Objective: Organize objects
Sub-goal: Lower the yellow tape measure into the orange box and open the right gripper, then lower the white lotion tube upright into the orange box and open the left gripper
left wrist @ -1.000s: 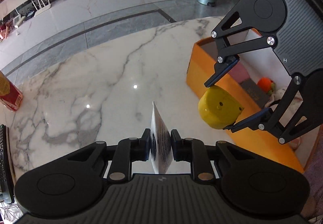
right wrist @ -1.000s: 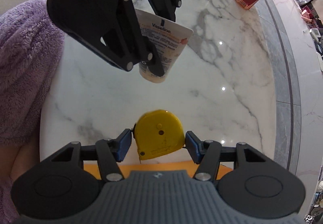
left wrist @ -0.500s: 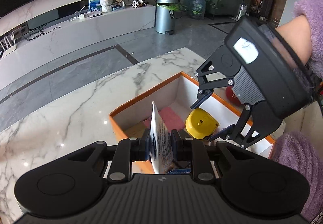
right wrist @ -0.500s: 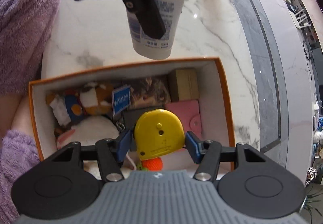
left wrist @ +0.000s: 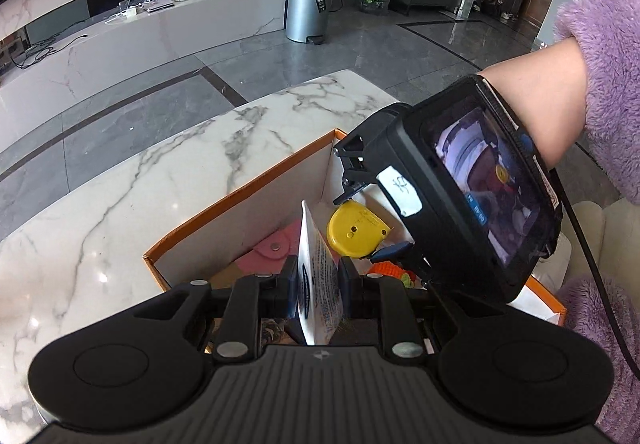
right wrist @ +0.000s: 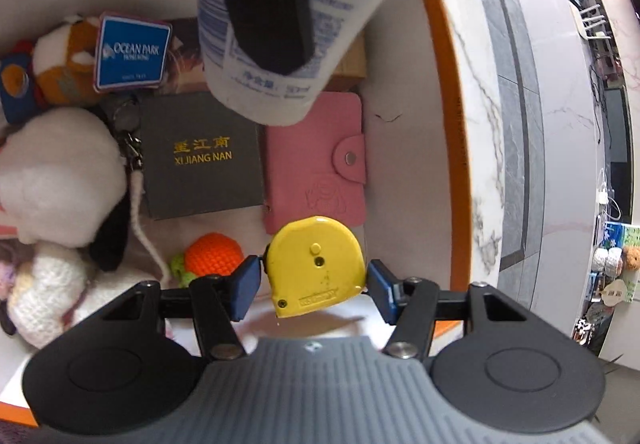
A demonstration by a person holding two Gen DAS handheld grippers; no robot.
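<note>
Orange box (left wrist: pixel 240 194) on marble table (left wrist: pixel 120 204), grey tiled floor (left wrist: pixel 360 48) beyond

One tape measure (right wrist: pixel 316 264), one tube (right wrist: pixel 280 24), one pink wallet (right wrist: pixel 316 160), one box (right wrist: pixel 444 84).

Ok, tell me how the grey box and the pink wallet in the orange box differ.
The grey box carries gold lettering; the pink wallet has a snap flap. The grey box lies fully in view; the lotion tube overlaps the pink wallet's top. Both lie flat, side by side.
</note>
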